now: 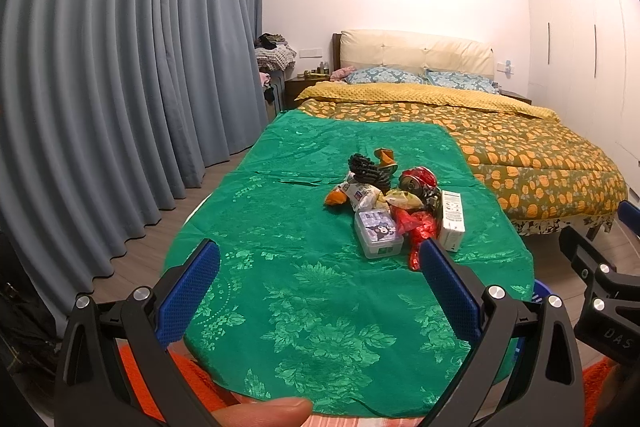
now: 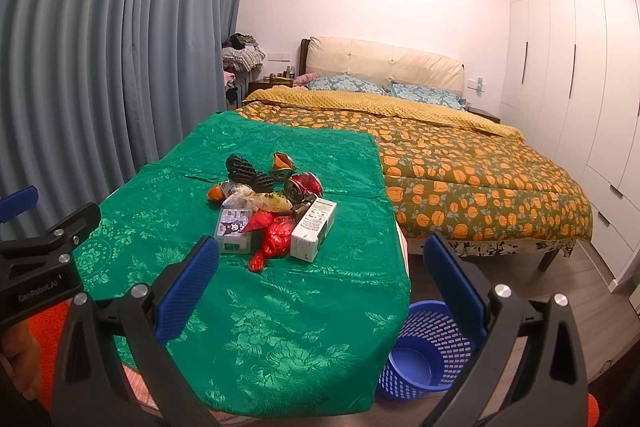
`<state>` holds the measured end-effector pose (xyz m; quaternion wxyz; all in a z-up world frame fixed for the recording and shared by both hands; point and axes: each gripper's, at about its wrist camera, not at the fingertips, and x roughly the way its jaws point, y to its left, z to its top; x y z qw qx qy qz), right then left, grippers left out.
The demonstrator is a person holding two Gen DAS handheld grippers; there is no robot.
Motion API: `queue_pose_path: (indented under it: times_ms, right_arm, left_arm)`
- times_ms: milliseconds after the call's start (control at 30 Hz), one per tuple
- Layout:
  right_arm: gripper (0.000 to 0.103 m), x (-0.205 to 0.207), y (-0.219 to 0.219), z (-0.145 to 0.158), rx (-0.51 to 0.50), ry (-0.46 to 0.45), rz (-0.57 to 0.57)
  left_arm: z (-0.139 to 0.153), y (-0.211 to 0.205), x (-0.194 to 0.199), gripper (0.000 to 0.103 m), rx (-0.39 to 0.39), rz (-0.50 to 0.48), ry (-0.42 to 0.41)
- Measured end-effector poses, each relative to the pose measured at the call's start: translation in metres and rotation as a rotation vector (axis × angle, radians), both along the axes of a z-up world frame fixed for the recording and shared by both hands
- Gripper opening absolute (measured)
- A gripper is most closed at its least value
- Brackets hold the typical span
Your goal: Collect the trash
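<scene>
A pile of trash lies mid-table on the green cloth [image 1: 280,267]: a white carton [image 1: 452,221] [image 2: 314,229], a crushed red can [image 1: 418,181] [image 2: 304,187], a red wrapper [image 1: 420,227] [image 2: 276,237], a clear plastic box [image 1: 378,233] [image 2: 234,229], black foam netting [image 1: 366,169] [image 2: 244,169] and an orange can [image 2: 282,163]. My left gripper [image 1: 320,259] is open and empty, short of the pile. My right gripper [image 2: 320,255] is open and empty, near the table's right edge. A blue mesh bin [image 2: 424,351] stands on the floor, right of the table.
A bed [image 2: 460,179] with an orange-patterned quilt stands beyond the table. Grey curtains [image 1: 120,87] hang on the left. White wardrobes [image 2: 568,87] line the right wall. The right gripper shows at the right edge of the left wrist view [image 1: 592,267].
</scene>
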<state>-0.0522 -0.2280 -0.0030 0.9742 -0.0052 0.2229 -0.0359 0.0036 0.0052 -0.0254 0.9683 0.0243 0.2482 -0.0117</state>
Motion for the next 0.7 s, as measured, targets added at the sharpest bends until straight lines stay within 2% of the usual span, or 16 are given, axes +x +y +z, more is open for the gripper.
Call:
queue_pose_path:
  times_ms: [700]
  right_arm:
    - [0.099, 0.0003, -0.0024, -0.0019, -0.003, 0.011, 0.002]
  left_arm:
    - [0.0092, -0.0033, 0.0025, 0.099, 0.019, -0.006, 0.002]
